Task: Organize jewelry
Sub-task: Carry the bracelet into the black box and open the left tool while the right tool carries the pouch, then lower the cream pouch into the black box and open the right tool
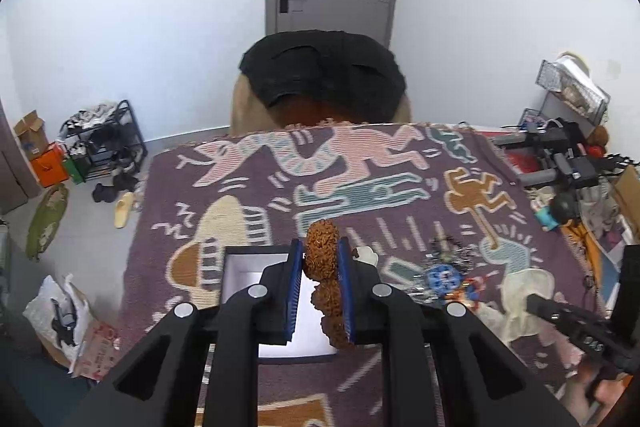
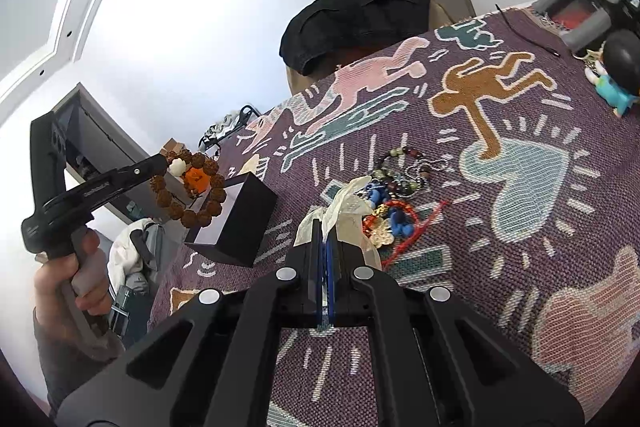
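The left hand-held gripper [image 1: 320, 277] clamps a brown beaded bracelet [image 1: 322, 255] between its blue pads, holding it in the air above the open black box [image 2: 236, 223], whose white inside shows below (the bracelet hangs as a full ring with a pale charm at its top). The right hand-held gripper [image 2: 325, 247] is closed on a sheer cream pouch [image 2: 352, 203]. On the patterned table cover [image 2: 520, 131], a jewelry pile [image 2: 400, 187] lies at about two o'clock from the right gripper's tips, well apart from the box.
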`<state>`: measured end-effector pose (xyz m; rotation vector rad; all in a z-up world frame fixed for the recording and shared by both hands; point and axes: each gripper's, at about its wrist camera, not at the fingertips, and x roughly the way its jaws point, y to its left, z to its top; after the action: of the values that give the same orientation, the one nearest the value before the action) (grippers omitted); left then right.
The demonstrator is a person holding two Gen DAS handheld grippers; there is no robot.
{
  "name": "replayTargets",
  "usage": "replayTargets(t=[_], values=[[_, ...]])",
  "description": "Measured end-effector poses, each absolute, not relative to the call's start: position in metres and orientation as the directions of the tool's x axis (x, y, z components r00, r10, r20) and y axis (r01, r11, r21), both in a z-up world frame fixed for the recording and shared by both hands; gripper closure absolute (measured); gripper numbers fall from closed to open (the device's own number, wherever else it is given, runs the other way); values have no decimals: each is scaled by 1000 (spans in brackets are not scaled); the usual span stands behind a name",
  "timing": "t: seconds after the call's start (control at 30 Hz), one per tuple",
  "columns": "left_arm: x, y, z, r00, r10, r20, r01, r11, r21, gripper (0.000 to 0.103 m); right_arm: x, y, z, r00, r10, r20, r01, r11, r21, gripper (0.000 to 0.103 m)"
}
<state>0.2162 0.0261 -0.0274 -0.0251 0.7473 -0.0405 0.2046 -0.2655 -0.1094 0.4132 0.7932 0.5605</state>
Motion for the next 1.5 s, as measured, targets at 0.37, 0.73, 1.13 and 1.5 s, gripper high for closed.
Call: replayTargets(t=[0.37, 0.73, 1.13, 1.5], values=[[231, 59, -75, 680, -53, -731, -26, 995, -97, 87, 204, -246, -116, 551, 610, -570, -329, 786, 523, 100], [219, 75, -78, 732, -32, -681, -51, 994, -101, 20, 217, -202, -94, 534, 631, -563, -395, 775, 493, 100], [165, 124, -61, 769, 10, -639, -134, 980, -146, 8, 239, -114, -72, 443, 707, -551, -502, 705, 502, 100], [139, 160, -60, 777, 40, -628, -181, 970, -162, 8, 264, -36, -84, 314, 728, -610, -541, 665, 515, 72]])
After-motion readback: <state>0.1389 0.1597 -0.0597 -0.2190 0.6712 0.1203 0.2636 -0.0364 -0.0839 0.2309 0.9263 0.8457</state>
